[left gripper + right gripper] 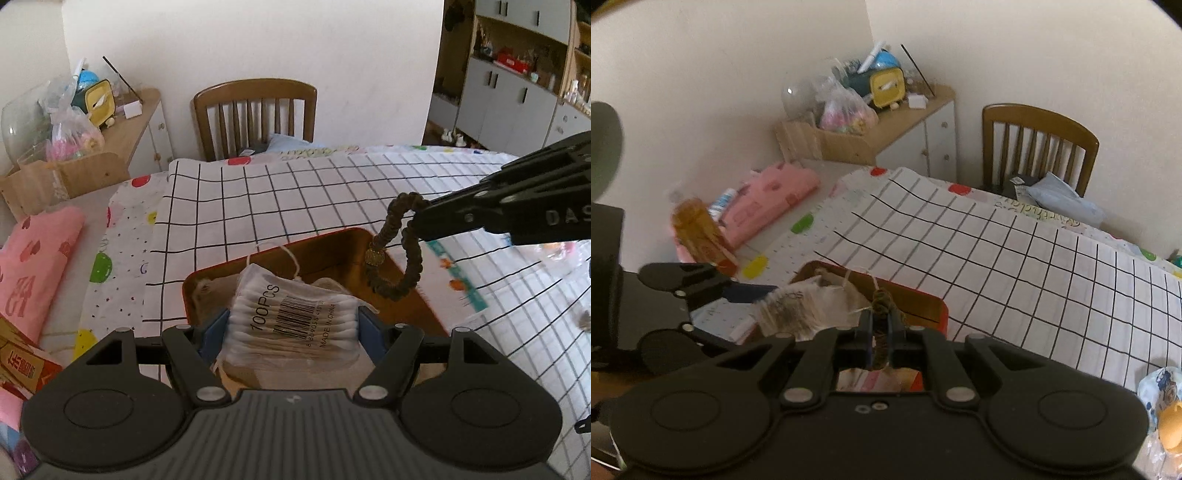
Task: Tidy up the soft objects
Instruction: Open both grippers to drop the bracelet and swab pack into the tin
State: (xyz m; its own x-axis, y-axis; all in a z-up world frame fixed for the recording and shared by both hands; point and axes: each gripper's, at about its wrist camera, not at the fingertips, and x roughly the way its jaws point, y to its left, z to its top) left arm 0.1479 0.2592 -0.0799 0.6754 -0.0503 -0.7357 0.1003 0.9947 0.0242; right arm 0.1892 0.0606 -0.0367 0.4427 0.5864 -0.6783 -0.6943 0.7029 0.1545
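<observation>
My left gripper [293,326] is shut on a clear bag of cotton swabs [295,321] marked 100PCS and holds it over the brown tray [413,306] with red rim. My right gripper [881,325] is shut on a brown scrunchie [882,306]. In the left wrist view the scrunchie [397,251] hangs as a loop from the right gripper's tip [417,216] above the tray's right side. In the right wrist view the swab bag [801,306] and the left gripper [753,291] sit at left over the tray [923,299].
A white grid cloth [314,199] covers the table. A wooden chair [255,114] stands behind it. A pink towel [33,266], an amber bottle [698,229] and a cluttered side cabinet [871,122] lie at left. A wrapped toy [1167,410] is at right.
</observation>
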